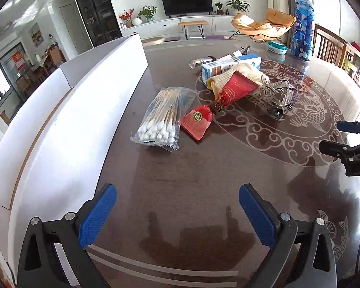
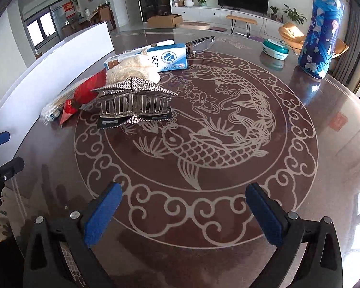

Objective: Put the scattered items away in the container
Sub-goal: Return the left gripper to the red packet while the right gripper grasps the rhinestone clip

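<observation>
Ahead of the left claw (image 1: 177, 213), whose blue pads stand wide apart with nothing between them, the scattered things lie in a loose cluster on the dark glossy desk (image 1: 204, 172). Nearest is the bag of cotton swabs (image 1: 159, 120), lying flat with its long axis running away from the claw and its white tips toward it, which I judge offers the narrow width to the pads. Just beyond and right of it lies the red pouch (image 1: 225, 100), slanted, its tied neck toward the claw and its wider end resting against the cream cloth (image 1: 237, 74) and the blue-and-white box (image 1: 230, 66). The white container (image 1: 67, 129) stands close at the claw's left, its wall running alongside the cluster, probably so each drop is short. The right claw (image 2: 183, 213) is likewise released and empty, hovering over the fish pattern; ahead and left of it sits the rhinestone hair clip (image 2: 134, 100), broadside to it, teeth down on the desk.
</observation>
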`<state>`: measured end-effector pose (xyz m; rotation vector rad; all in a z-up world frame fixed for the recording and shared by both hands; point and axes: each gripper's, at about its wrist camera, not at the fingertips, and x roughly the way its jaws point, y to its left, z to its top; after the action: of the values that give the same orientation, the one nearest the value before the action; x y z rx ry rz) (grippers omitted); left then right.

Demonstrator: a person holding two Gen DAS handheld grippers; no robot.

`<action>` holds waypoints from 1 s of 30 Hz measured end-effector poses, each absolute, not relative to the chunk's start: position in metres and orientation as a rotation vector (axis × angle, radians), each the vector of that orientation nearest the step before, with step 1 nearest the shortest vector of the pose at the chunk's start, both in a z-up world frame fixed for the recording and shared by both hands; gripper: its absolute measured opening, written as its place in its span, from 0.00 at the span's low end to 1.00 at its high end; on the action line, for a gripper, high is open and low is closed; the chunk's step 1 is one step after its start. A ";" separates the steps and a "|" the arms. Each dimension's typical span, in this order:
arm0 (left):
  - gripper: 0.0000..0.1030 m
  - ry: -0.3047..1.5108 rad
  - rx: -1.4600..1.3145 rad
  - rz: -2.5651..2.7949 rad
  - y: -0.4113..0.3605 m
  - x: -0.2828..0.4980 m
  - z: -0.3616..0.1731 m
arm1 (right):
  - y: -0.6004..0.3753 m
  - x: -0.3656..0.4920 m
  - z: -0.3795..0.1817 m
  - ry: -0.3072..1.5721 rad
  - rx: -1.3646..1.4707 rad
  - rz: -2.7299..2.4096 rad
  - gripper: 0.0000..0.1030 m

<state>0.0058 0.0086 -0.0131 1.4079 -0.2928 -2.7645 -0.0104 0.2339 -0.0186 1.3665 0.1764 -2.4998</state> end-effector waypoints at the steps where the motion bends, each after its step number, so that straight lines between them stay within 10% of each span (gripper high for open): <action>1: 1.00 -0.298 1.409 -2.760 0.007 0.003 -0.018 | 0.231 -0.006 -0.022 0.187 1.364 -2.501 1.00; 30: 1.00 -0.091 1.532 -2.893 0.003 -0.093 -0.046 | 0.190 -0.015 -0.026 0.216 1.311 -2.543 1.00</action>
<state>-0.0933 0.0032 -0.0457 1.5323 -0.0908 -2.8925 -0.0153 0.1899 -0.0264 1.3105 0.2156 -2.5429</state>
